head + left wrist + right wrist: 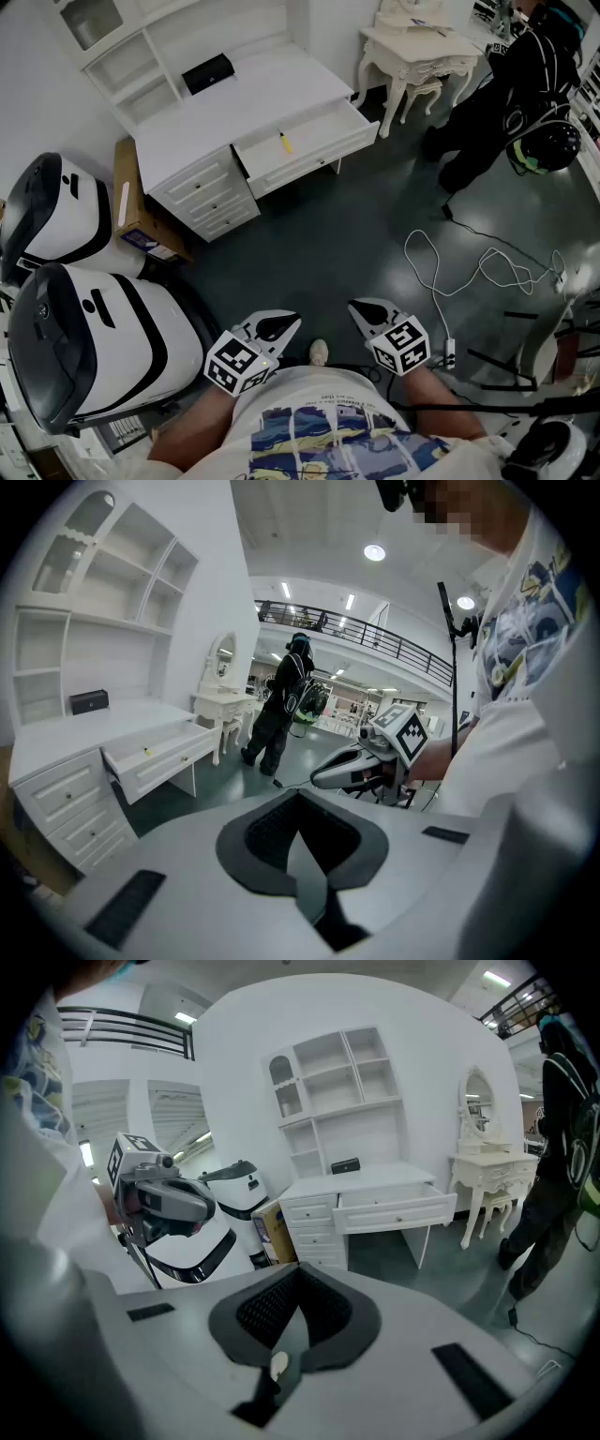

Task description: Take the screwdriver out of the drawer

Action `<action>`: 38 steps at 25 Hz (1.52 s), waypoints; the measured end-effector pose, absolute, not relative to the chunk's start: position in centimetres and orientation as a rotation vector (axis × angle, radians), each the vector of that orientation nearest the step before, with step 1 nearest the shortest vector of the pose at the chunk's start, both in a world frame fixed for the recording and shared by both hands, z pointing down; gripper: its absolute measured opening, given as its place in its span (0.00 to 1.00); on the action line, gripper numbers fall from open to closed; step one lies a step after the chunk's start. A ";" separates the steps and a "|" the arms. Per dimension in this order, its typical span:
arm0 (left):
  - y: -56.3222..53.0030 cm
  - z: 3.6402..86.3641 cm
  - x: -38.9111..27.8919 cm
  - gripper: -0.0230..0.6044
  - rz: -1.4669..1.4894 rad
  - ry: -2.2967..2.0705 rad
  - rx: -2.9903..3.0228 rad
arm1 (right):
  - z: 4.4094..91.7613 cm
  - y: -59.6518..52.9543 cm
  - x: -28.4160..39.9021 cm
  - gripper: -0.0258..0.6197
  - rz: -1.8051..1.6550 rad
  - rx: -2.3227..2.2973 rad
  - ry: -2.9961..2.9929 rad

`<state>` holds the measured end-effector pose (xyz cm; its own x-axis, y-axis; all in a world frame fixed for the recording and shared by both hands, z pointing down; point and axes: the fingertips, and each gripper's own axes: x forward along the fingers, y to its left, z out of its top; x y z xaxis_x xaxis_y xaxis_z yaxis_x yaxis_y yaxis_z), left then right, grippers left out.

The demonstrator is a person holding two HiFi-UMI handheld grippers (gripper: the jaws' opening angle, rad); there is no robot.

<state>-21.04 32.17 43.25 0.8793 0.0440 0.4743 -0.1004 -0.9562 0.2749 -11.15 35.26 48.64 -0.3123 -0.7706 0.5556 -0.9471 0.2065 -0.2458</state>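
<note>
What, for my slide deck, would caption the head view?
Shut and empty, the left gripper and right gripper hover well short of the white desk's open drawer, where the yellow screwdriver lies.

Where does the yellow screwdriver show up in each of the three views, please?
Head view: the screwdriver lies upper centre, inside the open drawer.
Left gripper view: a small yellow speck left of centre, in that drawer.
Right gripper view: not visible; the drawer's front hides its inside.
Shared landmark: the black box on the desk, in all three views.
</note>
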 end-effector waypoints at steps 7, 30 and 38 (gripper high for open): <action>33.2 43.0 -19.1 0.06 0.686 -0.012 2.769 | 48.9 36.6 -9.7 0.08 0.798 1.630 -2.151; 13.0 44.2 -4.2 0.06 0.546 0.088 2.755 | 47.0 19.1 4.0 0.24 0.723 1.744 -2.024; 2.4 47.3 -1.4 0.06 0.561 -0.148 2.661 | 46.6 11.3 7.8 0.24 0.694 1.711 -2.044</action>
